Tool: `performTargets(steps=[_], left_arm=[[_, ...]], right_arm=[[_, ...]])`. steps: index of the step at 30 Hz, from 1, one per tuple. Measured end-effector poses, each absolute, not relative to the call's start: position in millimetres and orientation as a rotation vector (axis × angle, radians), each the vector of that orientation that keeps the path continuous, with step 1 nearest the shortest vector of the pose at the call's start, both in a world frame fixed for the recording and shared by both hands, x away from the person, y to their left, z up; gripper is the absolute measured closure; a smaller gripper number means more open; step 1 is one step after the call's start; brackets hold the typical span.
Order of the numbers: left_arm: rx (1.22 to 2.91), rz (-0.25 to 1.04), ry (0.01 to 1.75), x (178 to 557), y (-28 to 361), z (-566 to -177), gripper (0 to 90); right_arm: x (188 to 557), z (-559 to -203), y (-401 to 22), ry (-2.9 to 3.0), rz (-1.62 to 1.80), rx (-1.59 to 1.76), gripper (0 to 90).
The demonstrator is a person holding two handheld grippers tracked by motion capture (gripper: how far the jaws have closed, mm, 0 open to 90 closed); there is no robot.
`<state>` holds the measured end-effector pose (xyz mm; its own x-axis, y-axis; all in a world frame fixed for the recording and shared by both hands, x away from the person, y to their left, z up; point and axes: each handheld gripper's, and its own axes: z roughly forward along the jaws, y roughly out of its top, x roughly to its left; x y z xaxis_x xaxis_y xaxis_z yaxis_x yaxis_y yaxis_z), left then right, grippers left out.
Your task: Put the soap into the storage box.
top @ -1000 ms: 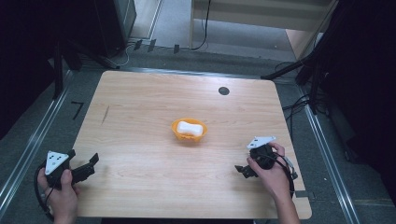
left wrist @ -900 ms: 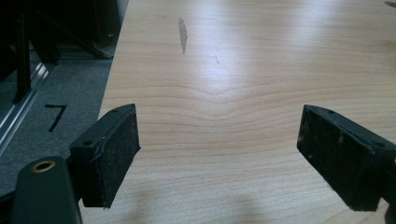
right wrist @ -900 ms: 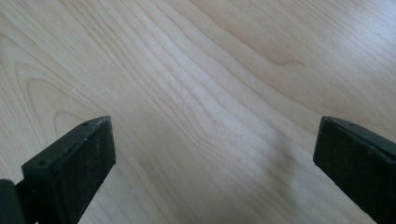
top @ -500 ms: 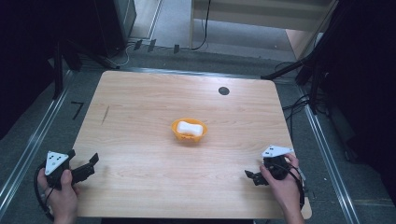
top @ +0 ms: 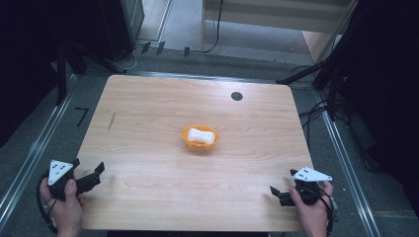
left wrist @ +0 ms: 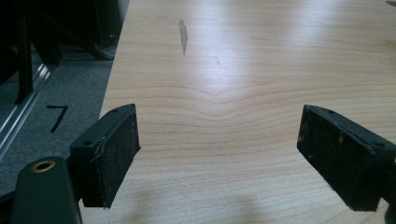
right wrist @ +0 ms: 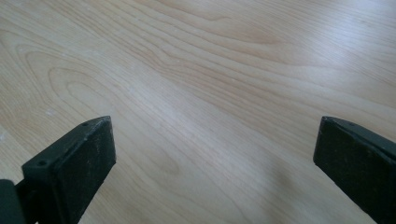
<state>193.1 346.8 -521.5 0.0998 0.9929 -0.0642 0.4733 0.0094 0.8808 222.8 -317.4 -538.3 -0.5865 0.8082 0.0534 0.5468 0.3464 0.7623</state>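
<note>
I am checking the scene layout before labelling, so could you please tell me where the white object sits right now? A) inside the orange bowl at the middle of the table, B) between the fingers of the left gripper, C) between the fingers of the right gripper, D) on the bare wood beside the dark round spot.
A: the high view shows the white object lying inside the orange bowl at mid-table, far from both grippers.
</note>
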Motion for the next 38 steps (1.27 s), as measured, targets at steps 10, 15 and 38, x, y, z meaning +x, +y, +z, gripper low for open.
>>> performTargets(steps=[10,15,38], left_arm=[[1.58,0.822,1.487,193,347,-521,13.3],[1.579,0.815,1.489,194,347,-522,13.3],[1.591,0.824,1.491,194,346,-521,13.3]], right_arm=[[199,-543,-347,2.158,1.192,1.277,0.0],[187,-546,-360,2.085,1.269,1.328,0.0],[183,-552,-368,2.05,1.3,1.339,0.0]])
